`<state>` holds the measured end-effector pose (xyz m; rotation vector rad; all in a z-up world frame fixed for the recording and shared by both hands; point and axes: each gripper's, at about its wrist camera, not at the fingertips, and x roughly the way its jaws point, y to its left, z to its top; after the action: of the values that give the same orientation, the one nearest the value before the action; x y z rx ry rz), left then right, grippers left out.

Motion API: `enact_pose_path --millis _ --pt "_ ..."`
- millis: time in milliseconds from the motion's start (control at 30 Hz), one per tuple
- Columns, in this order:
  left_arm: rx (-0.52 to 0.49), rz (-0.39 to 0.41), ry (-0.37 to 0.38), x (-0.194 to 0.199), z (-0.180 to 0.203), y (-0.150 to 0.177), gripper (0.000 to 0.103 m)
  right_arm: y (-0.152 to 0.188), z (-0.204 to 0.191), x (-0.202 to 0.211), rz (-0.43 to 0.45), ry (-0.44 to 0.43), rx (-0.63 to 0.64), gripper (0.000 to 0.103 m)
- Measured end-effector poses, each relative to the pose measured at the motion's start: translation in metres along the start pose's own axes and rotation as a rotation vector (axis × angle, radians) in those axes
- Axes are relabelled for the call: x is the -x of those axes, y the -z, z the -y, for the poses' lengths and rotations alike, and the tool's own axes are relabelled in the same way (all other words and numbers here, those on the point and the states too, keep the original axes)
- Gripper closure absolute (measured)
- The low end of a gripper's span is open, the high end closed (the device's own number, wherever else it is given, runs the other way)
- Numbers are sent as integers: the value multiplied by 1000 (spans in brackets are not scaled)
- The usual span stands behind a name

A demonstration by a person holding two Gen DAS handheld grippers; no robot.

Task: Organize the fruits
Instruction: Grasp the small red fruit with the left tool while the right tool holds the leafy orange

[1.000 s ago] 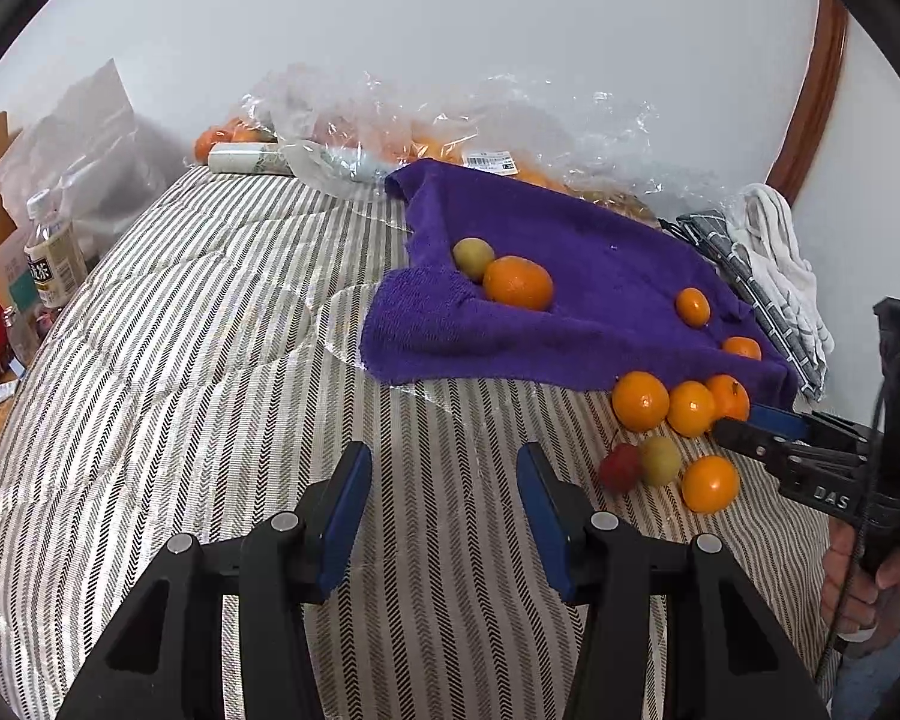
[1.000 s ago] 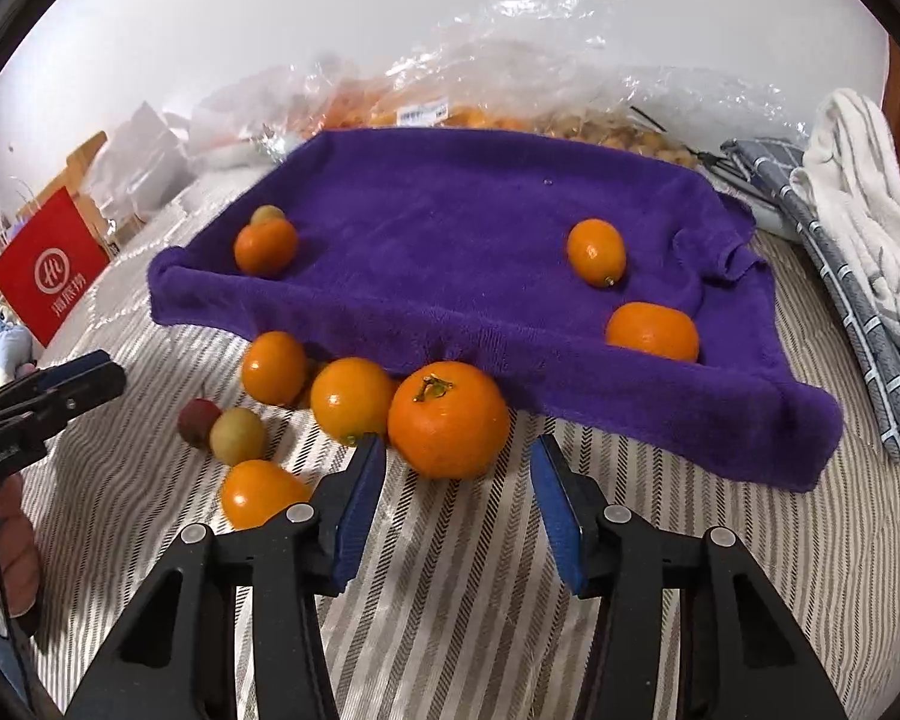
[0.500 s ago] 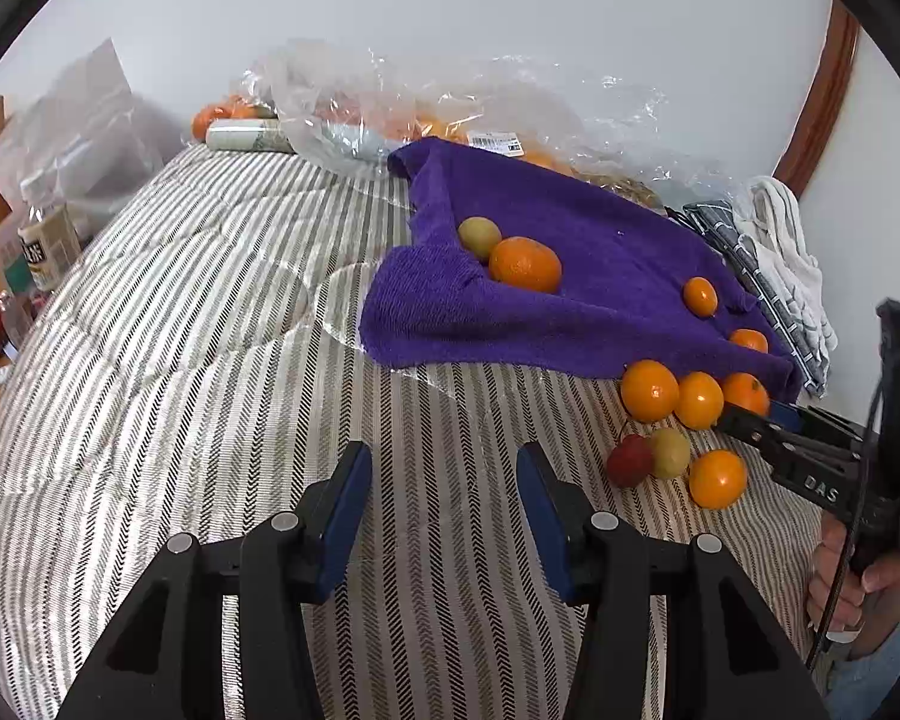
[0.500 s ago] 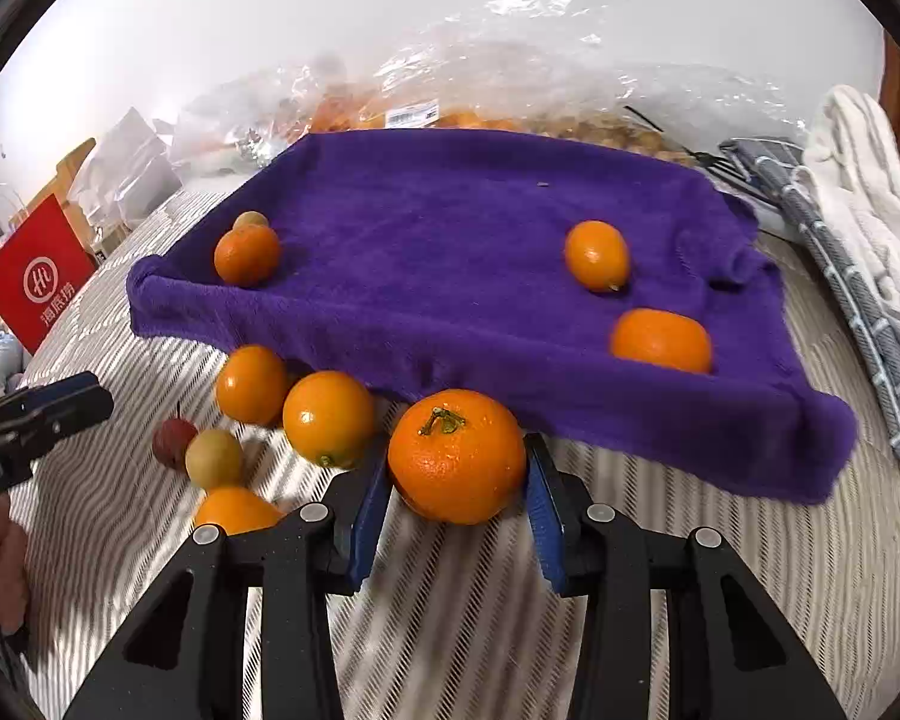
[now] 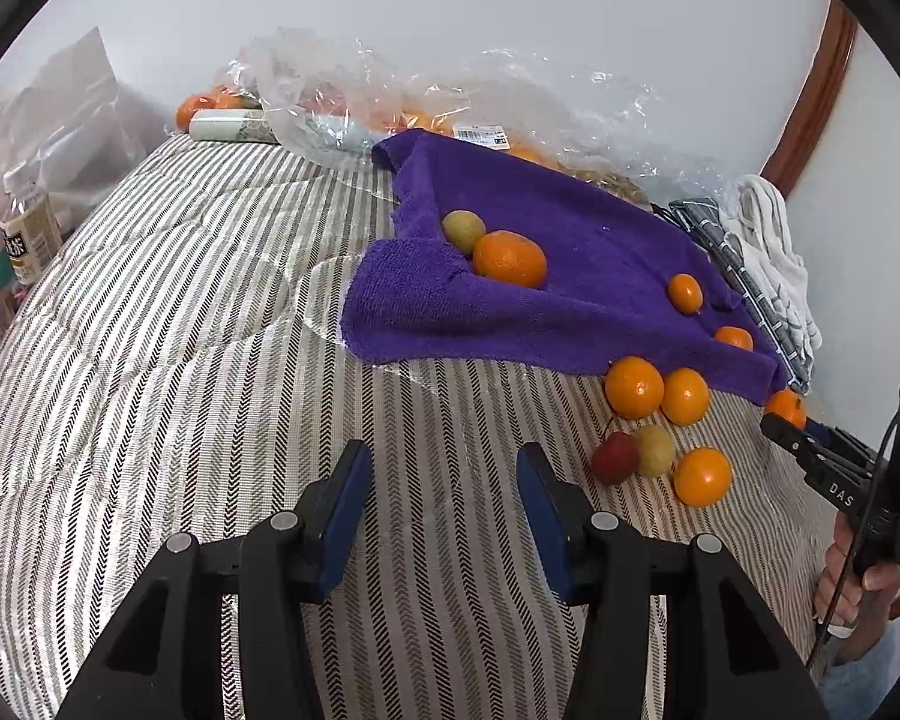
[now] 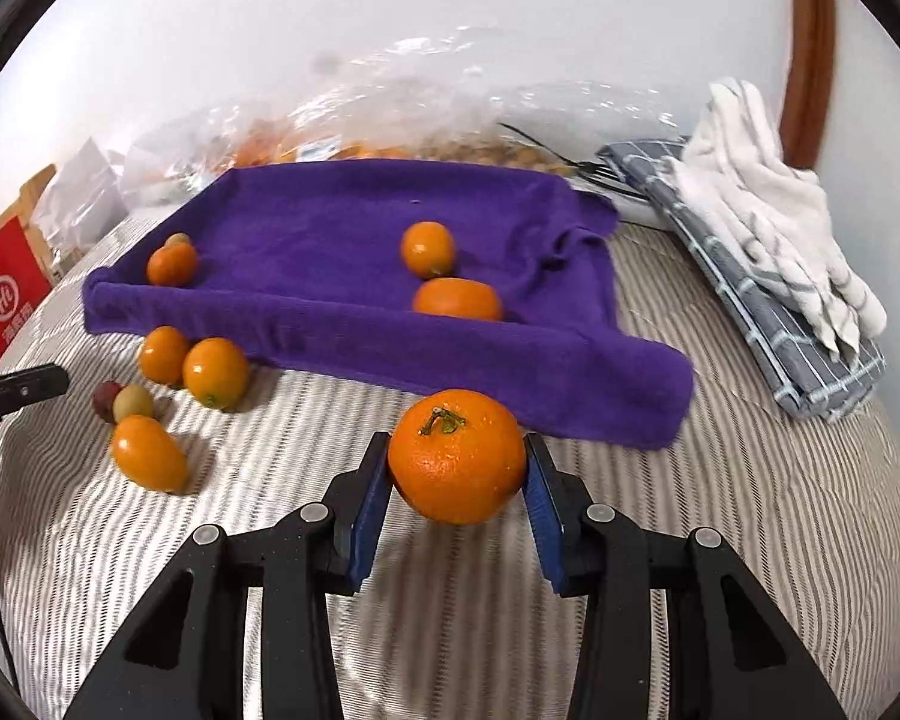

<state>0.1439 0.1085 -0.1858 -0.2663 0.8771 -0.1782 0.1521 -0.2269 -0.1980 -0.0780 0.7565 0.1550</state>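
Holding a big orange [image 6: 456,456] between its two blue pads, my right hand-held gripper [image 6: 457,483] has just been closing, and now both pads press on the fruit's sides. The orange has a little green stem on top. It sits just in front of the near edge of the purple towel [image 6: 342,222], above the striped bed cover [image 6: 750,540]. I cannot tell if it is lifted or touching the cover.

On the towel I see three more oranges and one small greenish fruit [image 5: 463,230]. The greenish one touches an orange [image 5: 509,258] in the towel's left corner. The other two oranges lie near each other on the towel's right side.

Beside the towel, on the bed cover, lie more fruits in a bunch: two oranges side by side by the towel's edge, then a small red fruit [image 5: 614,458] touching a pale yellow-green one [image 5: 654,450], then one more orange [image 5: 702,476] next to them.

My left hand-held gripper [image 5: 441,516] hangs over bare bed cover, left of that bunch. Its pads stand partly apart with nothing between them.

Behind the towel lie crinkly clear plastic bags [image 5: 438,102] with more orange fruit inside. To the right lies a grey checked cloth [image 6: 768,324] with a white cloth [image 6: 768,210] on top.
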Motion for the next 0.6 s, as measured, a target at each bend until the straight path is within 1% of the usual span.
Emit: enact_pose_path --millis 100,200,233,333,400,433,500,600 --pt "12 -1 6 1 -1 1 55 1 10 -1 -4 -33 -47 61" --pt "-9 -22 -9 2 10 4 57 0 13 -2 -3 -55 -70 61" --pt "-15 -41 15 2 16 5 57 0 14 -2 -5 -62 -75 61" --pt "7 -65 135 5 33 5 57 0 19 -6 -20 -96 -94 61" --pt "-6 -59 167 6 46 3 57 1 23 -7 -23 -105 -112 61" --pt "-20 -60 167 3 54 2 57 2 23 -6 -20 -109 -117 61" --pt "-29 -62 145 -3 63 1 57 2 25 -4 -9 -123 -127 60" --pt "-5 -59 126 -14 66 -1 59 2 28 -5 -10 -132 -139 60"
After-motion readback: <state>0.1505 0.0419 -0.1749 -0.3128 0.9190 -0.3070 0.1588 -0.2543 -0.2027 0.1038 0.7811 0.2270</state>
